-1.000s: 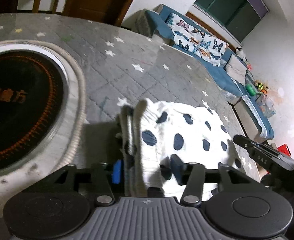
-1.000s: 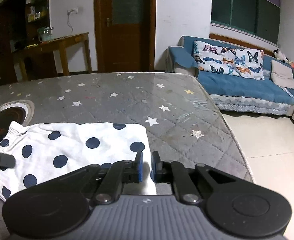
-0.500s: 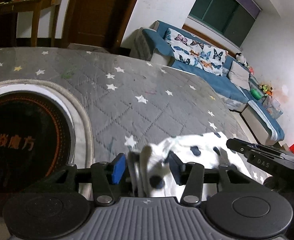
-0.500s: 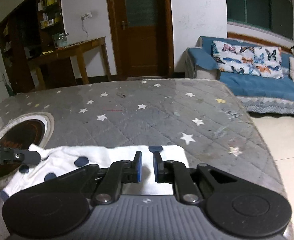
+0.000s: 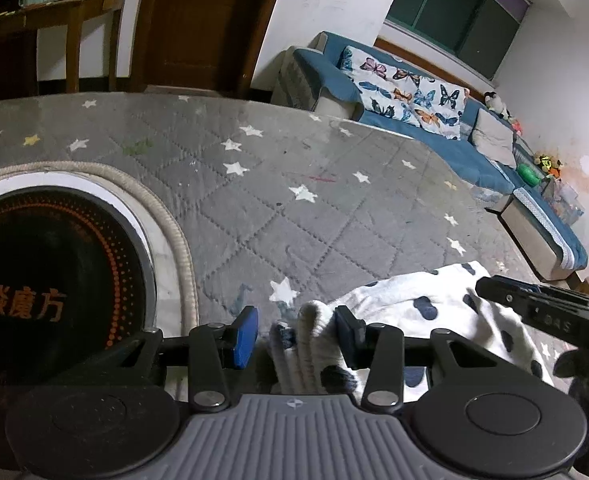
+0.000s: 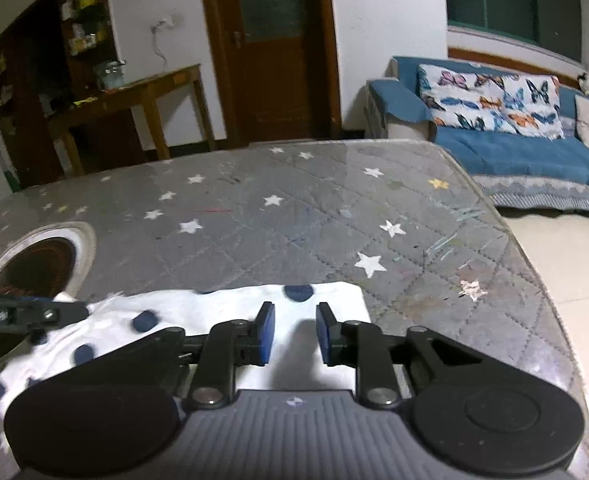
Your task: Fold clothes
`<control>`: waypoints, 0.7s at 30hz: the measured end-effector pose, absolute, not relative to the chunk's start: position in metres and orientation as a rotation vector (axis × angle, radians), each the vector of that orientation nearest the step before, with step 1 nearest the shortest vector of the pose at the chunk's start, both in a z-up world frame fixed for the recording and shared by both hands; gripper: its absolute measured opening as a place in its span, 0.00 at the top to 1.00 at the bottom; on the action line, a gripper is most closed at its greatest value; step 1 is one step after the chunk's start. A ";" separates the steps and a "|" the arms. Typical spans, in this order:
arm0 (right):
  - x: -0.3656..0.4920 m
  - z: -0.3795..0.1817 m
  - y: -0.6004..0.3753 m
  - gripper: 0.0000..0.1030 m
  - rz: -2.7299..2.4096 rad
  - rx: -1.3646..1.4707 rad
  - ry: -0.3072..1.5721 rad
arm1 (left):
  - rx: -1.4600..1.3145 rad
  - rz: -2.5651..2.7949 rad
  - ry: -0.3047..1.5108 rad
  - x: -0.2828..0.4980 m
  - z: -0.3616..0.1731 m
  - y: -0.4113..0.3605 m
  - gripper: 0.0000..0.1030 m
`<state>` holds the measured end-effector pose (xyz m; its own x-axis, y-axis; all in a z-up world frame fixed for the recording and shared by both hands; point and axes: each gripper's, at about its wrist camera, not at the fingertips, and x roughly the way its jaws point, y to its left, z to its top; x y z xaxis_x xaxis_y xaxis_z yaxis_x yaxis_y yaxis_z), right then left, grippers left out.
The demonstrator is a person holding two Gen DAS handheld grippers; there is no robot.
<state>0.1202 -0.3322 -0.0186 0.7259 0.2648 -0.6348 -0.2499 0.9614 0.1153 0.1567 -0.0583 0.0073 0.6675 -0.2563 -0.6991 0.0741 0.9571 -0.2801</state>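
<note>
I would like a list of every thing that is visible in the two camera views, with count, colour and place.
Garment: one, white with dark blue dots, near edge of the table.
Table cover: one, grey quilted with stars, over the whole table.
Round heater: one, black with orange dots, set in the table's left side.
Sofa: one, blue, against the far right wall.
Butterfly cushions: two, white with coloured butterflies, on the sofa.
Door: one, brown wood, far wall.
Side table: one, brown wood, left of the door.
Left claw: one, black with blue pads, open around a bunched fold of the garment.
Right claw: one, same colours, open over the garment.
</note>
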 end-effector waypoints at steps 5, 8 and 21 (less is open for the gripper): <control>0.087 -0.011 -0.327 0.64 0.336 -0.001 0.693 | -0.208 -0.191 0.805 0.147 0.013 -0.061 0.53; 0.065 -0.012 -0.324 0.59 0.350 -0.021 0.690 | -0.193 -0.188 0.802 0.143 0.013 -0.061 0.51; 0.014 -0.033 -0.339 0.47 0.299 -0.020 0.700 | -0.152 -0.175 0.804 0.136 0.009 -0.062 0.51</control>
<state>0.0144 -0.3388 -0.0328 0.7240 0.2641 -0.6372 -0.2776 0.9572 0.0813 0.1362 -0.0621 0.0093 0.6811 -0.2126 -0.7007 0.0976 0.9747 -0.2009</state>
